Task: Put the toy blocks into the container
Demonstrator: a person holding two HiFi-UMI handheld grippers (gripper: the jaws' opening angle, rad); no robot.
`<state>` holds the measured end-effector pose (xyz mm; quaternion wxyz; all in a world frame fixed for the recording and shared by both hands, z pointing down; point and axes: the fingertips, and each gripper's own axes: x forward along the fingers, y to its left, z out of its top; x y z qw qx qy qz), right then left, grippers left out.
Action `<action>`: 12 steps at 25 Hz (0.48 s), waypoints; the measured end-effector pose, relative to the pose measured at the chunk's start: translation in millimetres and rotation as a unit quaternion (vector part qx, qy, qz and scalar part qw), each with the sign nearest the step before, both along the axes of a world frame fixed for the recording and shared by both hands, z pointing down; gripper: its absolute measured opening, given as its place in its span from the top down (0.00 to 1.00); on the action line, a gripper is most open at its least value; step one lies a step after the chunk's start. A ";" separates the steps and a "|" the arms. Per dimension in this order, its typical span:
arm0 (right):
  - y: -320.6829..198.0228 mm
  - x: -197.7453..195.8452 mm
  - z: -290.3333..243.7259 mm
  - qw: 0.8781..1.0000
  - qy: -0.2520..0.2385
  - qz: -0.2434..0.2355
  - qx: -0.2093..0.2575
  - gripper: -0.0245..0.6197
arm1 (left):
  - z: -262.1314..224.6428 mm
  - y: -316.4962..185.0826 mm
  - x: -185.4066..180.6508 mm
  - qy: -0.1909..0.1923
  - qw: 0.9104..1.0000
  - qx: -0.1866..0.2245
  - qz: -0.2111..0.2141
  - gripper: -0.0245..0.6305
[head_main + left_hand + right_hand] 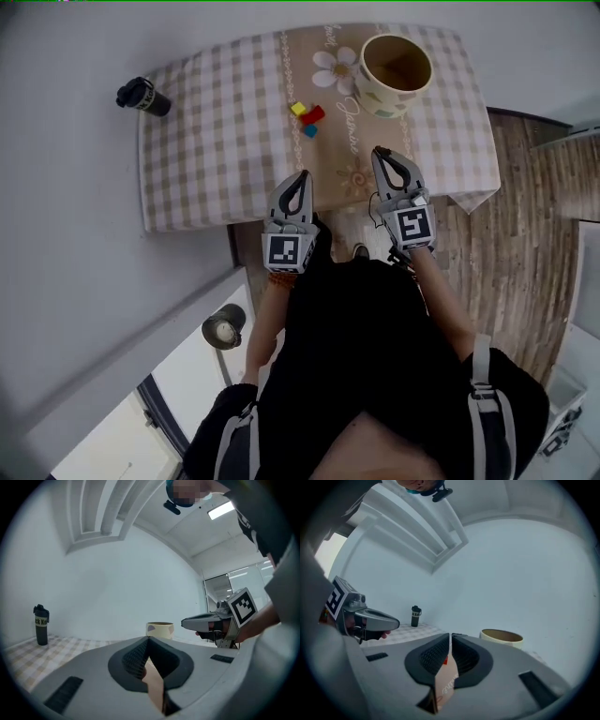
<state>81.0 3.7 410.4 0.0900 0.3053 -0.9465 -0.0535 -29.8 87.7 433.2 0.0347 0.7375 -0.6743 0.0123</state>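
Nothing's in yet! Left gripper (pixel 303 175), jaws together and empty, hovers down-left of the cream flower-printed paper container (pixel 375 94). The small yellow, red and blue toy blocks (pixel 307 116) sit clustered left of that container. Right gripper (pixel 379 152), jaws likewise closed on nothing, waits just below it. Every block is left to load.

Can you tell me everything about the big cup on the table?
The big cup is round and cream with pastel patches. It stands upright and open on the beige runner, beside a printed daisy. Inside it looks brown and empty. The toy blocks lie apart from it; only the cloth touches it.
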 end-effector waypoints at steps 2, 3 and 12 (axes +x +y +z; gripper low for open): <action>-7.2 -24.7 10.6 1.000 0.015 -0.014 -0.011 0.87 | 7.8 -15.9 -18.7 -0.019 1.000 -0.002 0.020 0.96; -10.3 -35.7 15.2 0.999 0.026 -0.019 -0.015 0.85 | 11.1 -23.1 -26.3 -0.027 0.999 -0.005 0.032 0.96; -25.8 -105.4 54.6 0.993 0.088 -0.067 -0.040 0.78 | 55.7 -64.9 -68.9 -0.012 0.997 -0.018 0.078 0.96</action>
